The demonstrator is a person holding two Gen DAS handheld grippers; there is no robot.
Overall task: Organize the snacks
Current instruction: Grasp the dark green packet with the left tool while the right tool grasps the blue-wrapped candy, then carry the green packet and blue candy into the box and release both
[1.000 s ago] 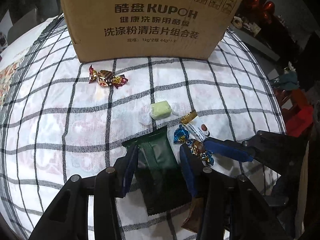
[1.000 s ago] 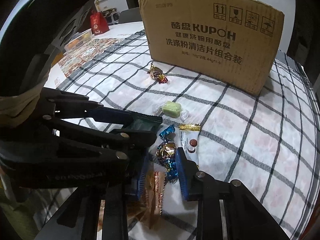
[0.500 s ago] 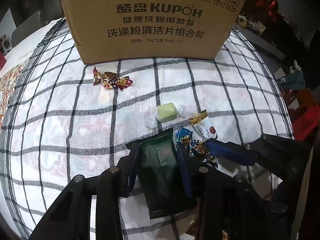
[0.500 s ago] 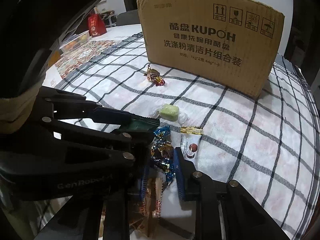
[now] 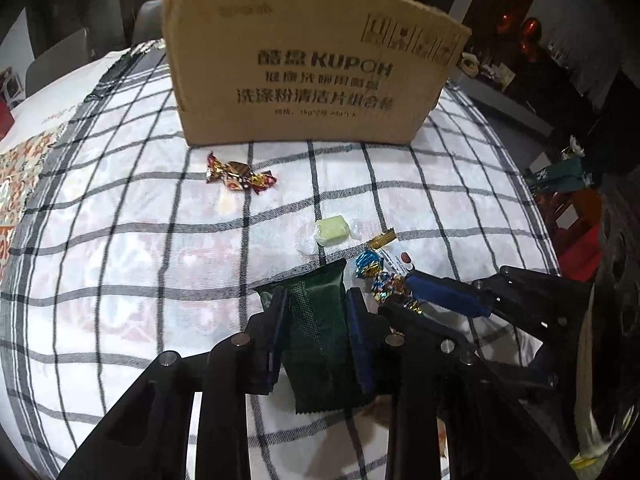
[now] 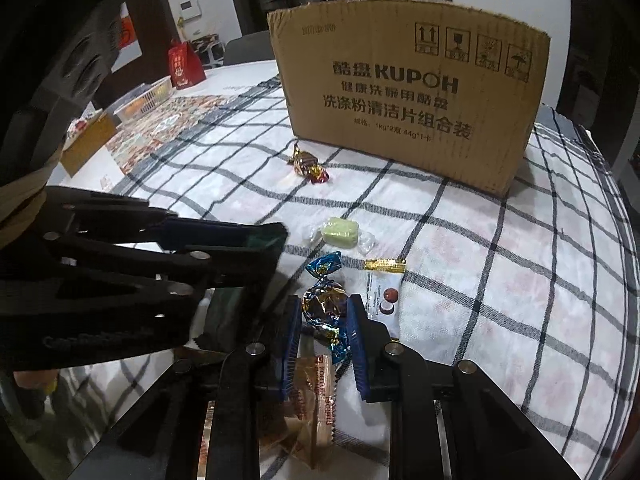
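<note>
My left hand-held gripper (image 5: 316, 300) closing on the dark green packet (image 5: 320, 344) between its pads, over the checked counter (image 5: 160, 240); my right hand-held gripper (image 6: 323, 312) clenched on the blue-gold candy (image 6: 324, 306), just beside

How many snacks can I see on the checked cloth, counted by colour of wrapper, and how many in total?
Dark green packet: 1
Light green candy: 1
Blue and gold candy: 1
Red and gold candy: 1
White sachet with gold end: 1
Clear packet with brown snack: 1
Total: 6
</note>
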